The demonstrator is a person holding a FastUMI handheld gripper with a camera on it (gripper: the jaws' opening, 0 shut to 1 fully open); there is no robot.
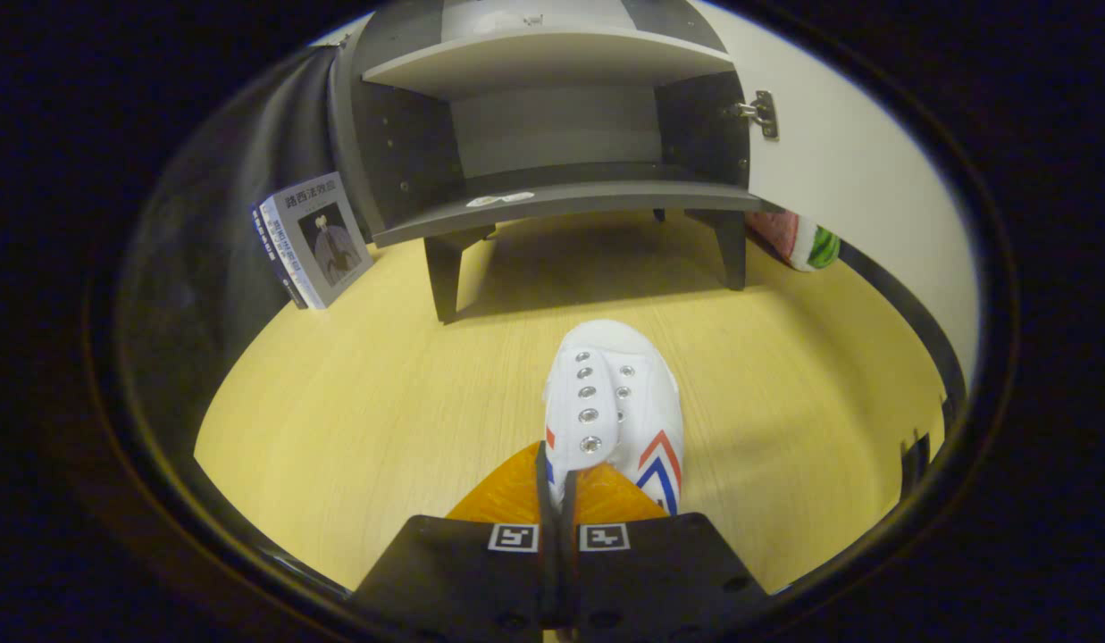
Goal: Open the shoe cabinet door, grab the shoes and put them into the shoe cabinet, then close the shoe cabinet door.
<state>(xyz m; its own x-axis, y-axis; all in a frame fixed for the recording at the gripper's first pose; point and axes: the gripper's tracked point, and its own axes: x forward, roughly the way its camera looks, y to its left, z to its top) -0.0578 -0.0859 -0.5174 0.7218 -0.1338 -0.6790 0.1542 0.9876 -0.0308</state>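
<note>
A white canvas shoe with red and blue chevron stripes (616,411) is held by its edge in the gripper (558,500), the jaws pinched nearly together on the thin upper. The dark grey shoe cabinet (552,134) stands ahead of the shoe with its white door (860,179) swung open, so the carrying step appears to be in hand. Next, the shoe would need lifting over the cabinet's lower shelf lip (561,204) and straight in. Open pale wooden surface (355,375) lies before the cabinet; a grey book (315,239) leans left of the cabinet.
</note>
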